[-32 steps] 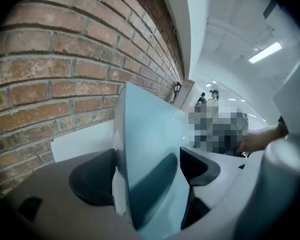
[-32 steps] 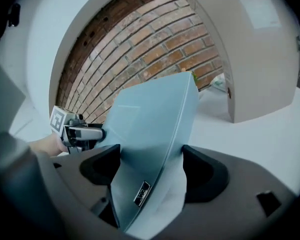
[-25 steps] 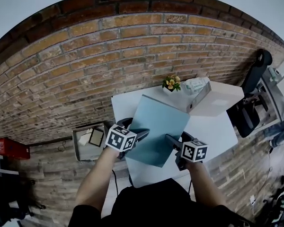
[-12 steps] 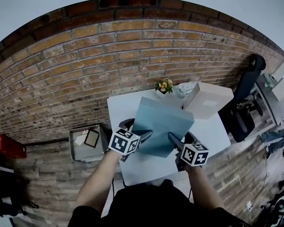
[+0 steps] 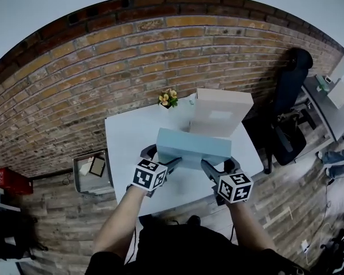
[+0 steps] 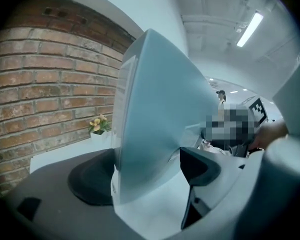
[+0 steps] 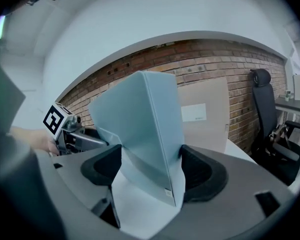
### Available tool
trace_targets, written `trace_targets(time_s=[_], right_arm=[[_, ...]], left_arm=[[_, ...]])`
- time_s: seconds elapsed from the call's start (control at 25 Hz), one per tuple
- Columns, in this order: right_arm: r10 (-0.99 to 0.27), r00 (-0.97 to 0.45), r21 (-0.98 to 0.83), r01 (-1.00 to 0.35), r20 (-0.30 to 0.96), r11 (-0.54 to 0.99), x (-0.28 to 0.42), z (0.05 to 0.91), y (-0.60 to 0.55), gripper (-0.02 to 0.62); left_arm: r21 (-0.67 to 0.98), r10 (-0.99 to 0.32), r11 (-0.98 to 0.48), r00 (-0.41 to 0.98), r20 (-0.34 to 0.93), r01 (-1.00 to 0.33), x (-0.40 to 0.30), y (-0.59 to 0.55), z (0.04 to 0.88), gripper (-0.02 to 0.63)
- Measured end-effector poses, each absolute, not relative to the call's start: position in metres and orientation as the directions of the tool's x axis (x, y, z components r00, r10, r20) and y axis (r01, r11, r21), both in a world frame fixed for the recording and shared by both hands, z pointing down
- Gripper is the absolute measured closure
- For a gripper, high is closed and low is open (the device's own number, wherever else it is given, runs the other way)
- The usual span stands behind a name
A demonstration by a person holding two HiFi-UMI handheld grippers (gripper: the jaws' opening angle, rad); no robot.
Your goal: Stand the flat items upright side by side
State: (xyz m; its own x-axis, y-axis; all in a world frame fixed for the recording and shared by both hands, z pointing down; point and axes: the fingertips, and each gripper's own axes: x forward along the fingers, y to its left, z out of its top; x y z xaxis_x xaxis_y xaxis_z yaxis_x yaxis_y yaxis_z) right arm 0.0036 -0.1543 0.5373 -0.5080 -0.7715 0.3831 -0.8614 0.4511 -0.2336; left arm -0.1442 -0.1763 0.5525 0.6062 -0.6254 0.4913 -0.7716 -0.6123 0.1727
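A flat light-blue box hangs on edge over the white table, its broad face nearly vertical. My left gripper is shut on its left end and my right gripper on its right end. In the left gripper view the blue box fills the space between the pads of the left gripper. The right gripper view shows the blue box clamped between both pads of the right gripper. A flat beige box stands upright just behind it, also seen as the beige box.
A small flower pot sits at the table's back edge by the brick wall, to the left of the beige box. A black office chair stands to the right of the table. An open tray lies on the floor to the left.
The blue box has swung from a slanted, face-up pose to standing on edge. Both grippers have carried it up and back toward the beige box.
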Motion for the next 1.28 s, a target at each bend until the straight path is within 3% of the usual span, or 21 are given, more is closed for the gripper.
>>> trace_targets(time_s=[0.44, 1.28], right_arm=[[-0.778, -0.504, -0.244, -0.863, 0.376, 0.442, 0.101, 0.540, -0.154, 0.224], [-0.779, -0.491, -0.238, -0.871, 0.391, 0.430, 0.134, 0.535, -0.235, 0.225]], left_arm=[[0.177, -0.616, -0.612, 0.606, 0.503, -0.770, -0.047, -0.178, 0.563, 0.183], [0.149, -0.637, -0.610, 0.594, 0.492, -0.778, -0.015, -0.252, 0.565, 0.184]])
